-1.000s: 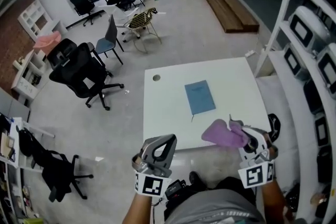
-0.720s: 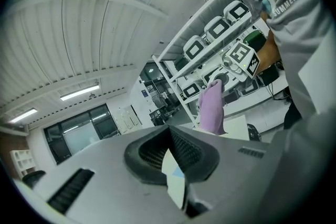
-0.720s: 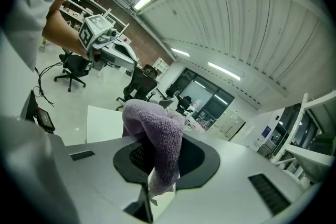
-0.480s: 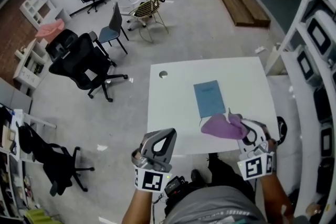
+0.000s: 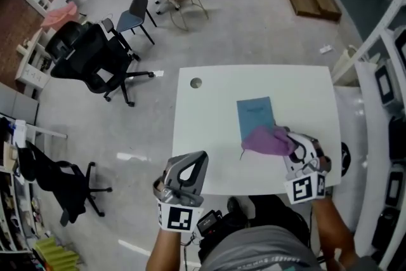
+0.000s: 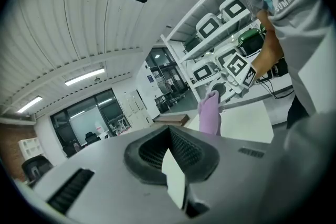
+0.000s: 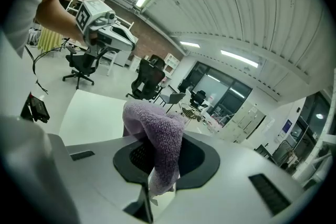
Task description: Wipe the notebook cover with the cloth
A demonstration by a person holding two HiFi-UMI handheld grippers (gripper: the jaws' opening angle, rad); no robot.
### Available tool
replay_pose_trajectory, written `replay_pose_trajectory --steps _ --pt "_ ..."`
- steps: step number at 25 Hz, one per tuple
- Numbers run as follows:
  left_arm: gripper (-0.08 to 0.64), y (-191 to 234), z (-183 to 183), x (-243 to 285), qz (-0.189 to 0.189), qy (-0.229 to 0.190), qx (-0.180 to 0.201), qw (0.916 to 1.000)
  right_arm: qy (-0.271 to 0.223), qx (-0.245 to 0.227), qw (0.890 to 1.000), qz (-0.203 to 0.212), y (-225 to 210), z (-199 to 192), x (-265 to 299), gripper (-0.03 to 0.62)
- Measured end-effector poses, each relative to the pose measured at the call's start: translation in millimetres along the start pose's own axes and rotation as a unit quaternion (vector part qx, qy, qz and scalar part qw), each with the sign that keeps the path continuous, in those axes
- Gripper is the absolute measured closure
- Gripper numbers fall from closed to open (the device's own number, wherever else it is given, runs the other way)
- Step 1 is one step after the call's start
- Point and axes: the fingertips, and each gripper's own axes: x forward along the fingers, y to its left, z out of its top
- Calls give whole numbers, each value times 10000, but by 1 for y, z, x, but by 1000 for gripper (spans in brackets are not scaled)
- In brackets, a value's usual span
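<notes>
Clamping the purple cloth (image 5: pixel 264 140) (bunched), right tongs (image 5: pixel 290 143) hover beside the notebook (image 5: pixel 255 113).

The notebook (image 5: pixel 255 115) lies on the worktop (image 5: pixel 209 136). The cloth (image 5: pixel 265 141) is at its near end, in the right claw (image 5: pixel 287 144). The left claw (image 5: pixel 192 167) is by the near left corner.

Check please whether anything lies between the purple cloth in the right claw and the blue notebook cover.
Nothing visible does. The purple cloth, clamped in the right claw, hangs over the near end of the blue notebook on the white table. The rest of the cover is bare. Whether they touch cannot be judged.
</notes>
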Motion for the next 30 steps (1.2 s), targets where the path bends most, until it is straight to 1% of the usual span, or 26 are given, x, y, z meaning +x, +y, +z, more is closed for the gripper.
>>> replay_pose_trajectory --steps 5,12,15,19,22,24,27,30 --pt "558 0 -29 36 27 317 -116 9994 112 -64 9997 219 -3 -38 67 509" --pt "558 0 -68 74 20 625 -332 9975 215 -77 9982 559 8 -72 159 509" --pt "558 -2 -83 85 66 737 -480 9961 253 -54 9974 668 15 -84 192 509" --pt "558 -5 -106 92 78 898 -662 9937 330 -227 9952 895 34 -92 229 509" --pt "558 -6 -120 97 57 978 -717 9926 313 -359 9937 1015 47 -93 246 509" --pt "558 -6 -125 101 46 1008 -747 9921 343 -383 9932 1047 47 -98 249 509" --pt "558 -7 -129 106 22 1016 -832 9913 501 -371 9936 944 35 -115 242 509" --pt "558 -7 -130 111 -5 990 -856 9914 748 -365 9934 785 17 -141 229 509"
